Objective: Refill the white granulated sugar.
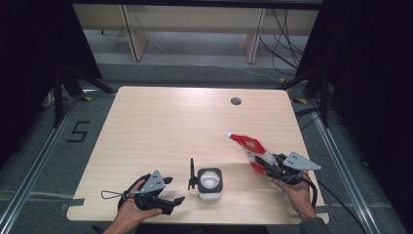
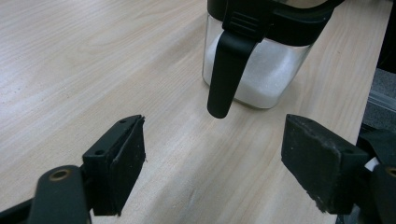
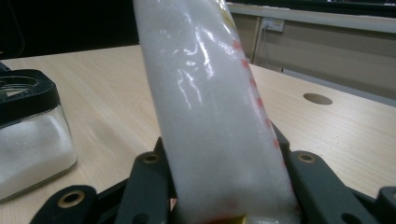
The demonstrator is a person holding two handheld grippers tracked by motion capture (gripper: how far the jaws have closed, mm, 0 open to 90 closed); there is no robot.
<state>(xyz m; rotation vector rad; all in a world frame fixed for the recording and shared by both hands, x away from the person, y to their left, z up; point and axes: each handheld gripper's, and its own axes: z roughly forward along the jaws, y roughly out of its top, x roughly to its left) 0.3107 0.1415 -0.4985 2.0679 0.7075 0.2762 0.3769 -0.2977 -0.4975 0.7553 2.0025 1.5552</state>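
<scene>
A clear square jar point(image 1: 210, 184) with a black rim holds white powder and stands near the table's front edge, its black lid flap point(image 1: 192, 174) hanging off its left side. My left gripper point(image 1: 173, 190) is open just left of the jar. In the left gripper view the flap point(image 2: 227, 70) and the jar point(image 2: 261, 70) lie ahead of the spread jaws of that gripper point(image 2: 219, 158), which hold nothing. My right gripper point(image 1: 269, 166) is shut on a red and white pouch point(image 1: 250, 148) of white powder, which rises tilted to the upper left. The pouch point(image 3: 215, 116) stands between the jaws.
The wooden table point(image 1: 160, 126) has a round cable hole point(image 1: 236, 101) at the back right. Its front edge lies close behind both hands. The jar point(image 3: 28, 135) sits to the left of the pouch in the right gripper view. Dark curtains and floor rails flank the table.
</scene>
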